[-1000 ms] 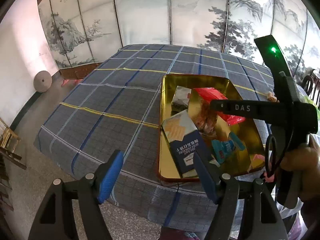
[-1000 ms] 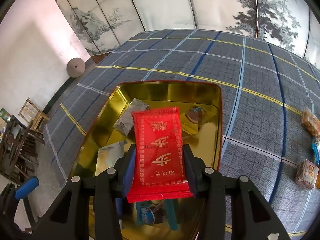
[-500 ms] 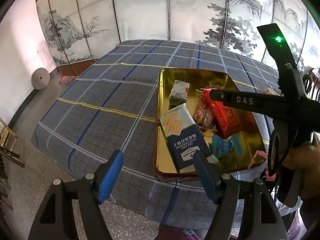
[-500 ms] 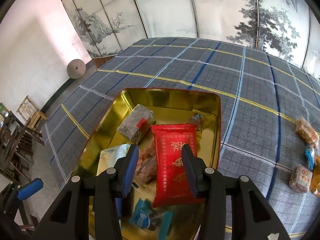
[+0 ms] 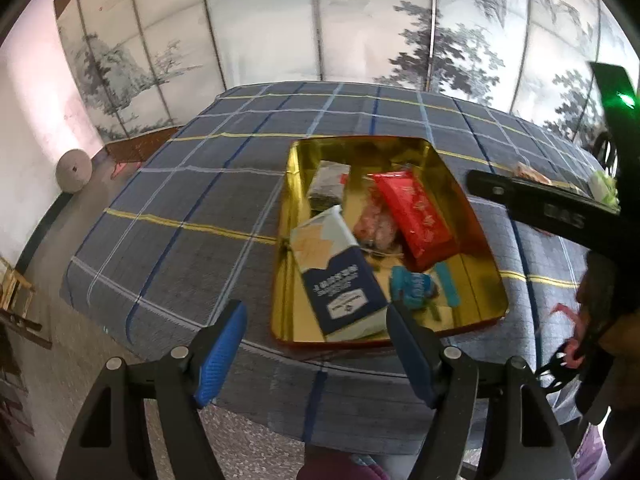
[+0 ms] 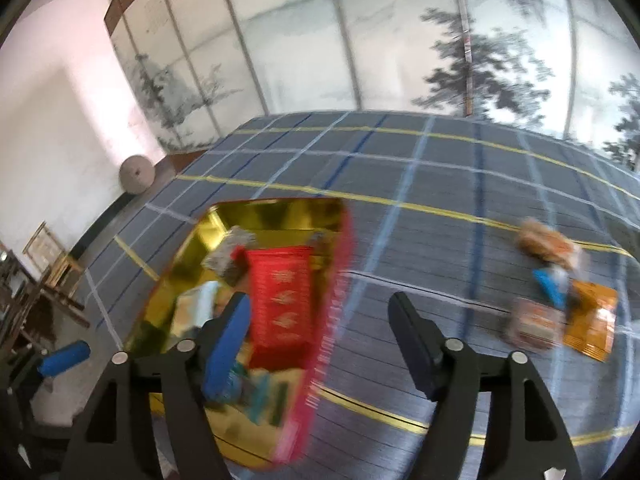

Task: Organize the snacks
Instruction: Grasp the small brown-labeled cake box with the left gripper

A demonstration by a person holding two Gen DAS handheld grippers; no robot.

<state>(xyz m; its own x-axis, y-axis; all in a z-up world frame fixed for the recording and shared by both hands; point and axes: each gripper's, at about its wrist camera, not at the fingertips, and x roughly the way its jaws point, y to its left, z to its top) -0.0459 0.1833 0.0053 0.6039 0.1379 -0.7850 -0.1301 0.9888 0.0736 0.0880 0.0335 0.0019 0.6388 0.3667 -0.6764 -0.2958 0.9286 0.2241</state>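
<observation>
A gold tray (image 5: 486, 240) with a red rim sits on the checked tablecloth. In it lie a red packet (image 5: 416, 216), a blue and white box (image 5: 340, 276), a grey packet (image 5: 328, 186), a pinkish snack bag (image 5: 376, 224) and a teal packet (image 5: 412, 288). My left gripper (image 5: 316, 352) is open and empty, near the tray's front edge. My right gripper (image 6: 320, 344) is open and empty, above the cloth just right of the tray (image 6: 192, 248); the red packet (image 6: 280, 300) lies in the tray. Several loose snacks (image 6: 552, 300) lie on the cloth at the right.
The checked tablecloth (image 5: 192, 216) covers the table, whose front edge drops to a speckled floor (image 5: 56, 344). A painted folding screen (image 5: 320, 32) stands behind. Wooden chairs (image 6: 44, 272) stand at the left. The right gripper's body (image 5: 560, 216) crosses the left wrist view.
My right gripper let go of the red packet, which now lies in the tray, then opened wider and swung right toward the loose snacks. The left gripper stayed open and barely moved.
</observation>
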